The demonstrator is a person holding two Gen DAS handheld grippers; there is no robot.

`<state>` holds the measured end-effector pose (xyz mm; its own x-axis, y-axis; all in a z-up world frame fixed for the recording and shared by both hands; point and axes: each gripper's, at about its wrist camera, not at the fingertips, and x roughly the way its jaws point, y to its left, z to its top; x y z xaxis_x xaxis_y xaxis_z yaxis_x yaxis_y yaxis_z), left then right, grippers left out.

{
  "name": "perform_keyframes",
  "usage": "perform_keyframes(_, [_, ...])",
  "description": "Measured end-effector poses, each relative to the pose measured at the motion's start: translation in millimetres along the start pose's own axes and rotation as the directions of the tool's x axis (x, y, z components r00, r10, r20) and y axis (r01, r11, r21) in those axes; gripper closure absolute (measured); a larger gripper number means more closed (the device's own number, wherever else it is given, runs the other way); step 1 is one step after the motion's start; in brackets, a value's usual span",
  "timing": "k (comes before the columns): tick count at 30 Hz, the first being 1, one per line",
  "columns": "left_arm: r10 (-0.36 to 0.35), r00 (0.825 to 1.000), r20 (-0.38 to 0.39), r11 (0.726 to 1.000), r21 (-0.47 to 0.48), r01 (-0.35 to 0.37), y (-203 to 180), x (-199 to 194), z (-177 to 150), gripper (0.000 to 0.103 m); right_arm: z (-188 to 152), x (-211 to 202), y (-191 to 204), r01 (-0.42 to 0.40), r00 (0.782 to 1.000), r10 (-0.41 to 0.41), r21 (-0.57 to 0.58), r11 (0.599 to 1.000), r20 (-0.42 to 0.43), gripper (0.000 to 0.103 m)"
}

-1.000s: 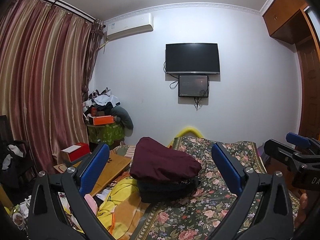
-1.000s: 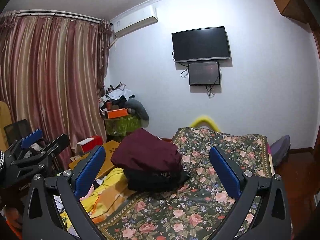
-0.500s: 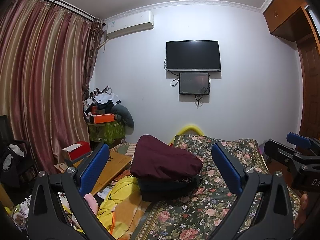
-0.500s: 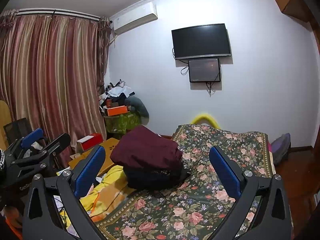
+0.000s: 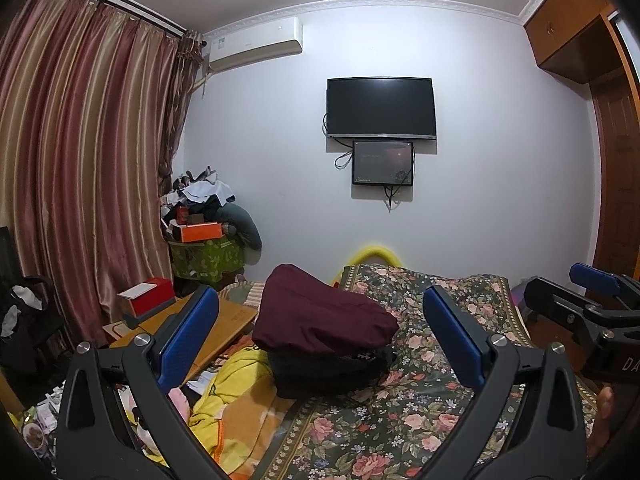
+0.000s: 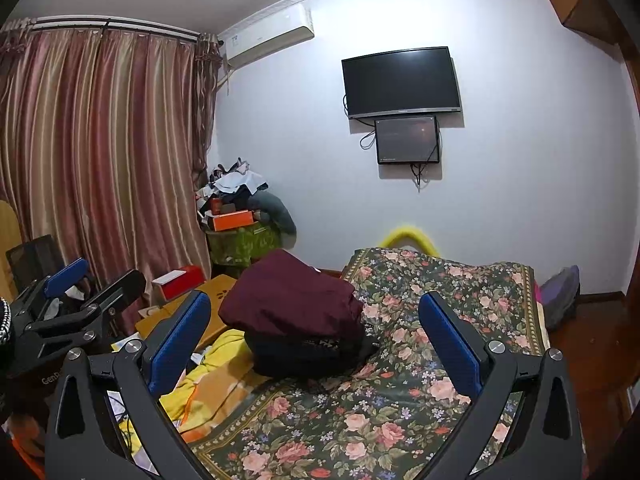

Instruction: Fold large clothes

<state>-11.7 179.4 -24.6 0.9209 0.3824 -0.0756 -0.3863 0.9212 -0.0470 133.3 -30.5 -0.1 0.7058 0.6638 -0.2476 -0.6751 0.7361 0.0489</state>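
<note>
Two grippers, left gripper (image 5: 320, 332) and right gripper (image 6: 314, 330), are held above the bed (image 6: 420, 400), jaws spread wide and gripping nothing. Folded maroon garment (image 5: 320, 316) lies atop a dark garment (image 5: 328, 372) (also folded) at the left edge of the floral bedspread (image 5: 420, 412), beside a yellow blanket (image 5: 236, 396).
</note>
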Motion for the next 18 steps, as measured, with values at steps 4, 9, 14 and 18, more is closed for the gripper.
perform_keyframes(4, [-0.02,1.0,-0.006,1.0,-0.008,0.02,1.9,0.9,0.2,0.001,0.2,0.1,0.0,0.001,1.0,-0.001,0.001,1.0,0.001,0.0])
perform_keyframes(9, [-0.033,0.999,-0.014,0.999,-0.011,0.033,2.4,2.7,1.3,0.001,-0.1,0.1,-1.7,0.0,1.0,0.0,0.004,1.0,0.002,0.0])
perform_keyframes(14, [-0.038,0.999,-0.017,0.999,-0.013,0.038,3.0,3.3,1.4,0.001,-0.1,-0.4,-2.0,0.0,1.0,0.0,0.004,1.0,0.0,0.0])
perform_keyframes(18, [-0.04,0.999,-0.022,0.999,-0.016,0.04,0.6,4.5,-1.6,0.001,-0.6,0.8,-2.1,0.0,1.0,0.0,0.003,1.0,-0.002,0.0])
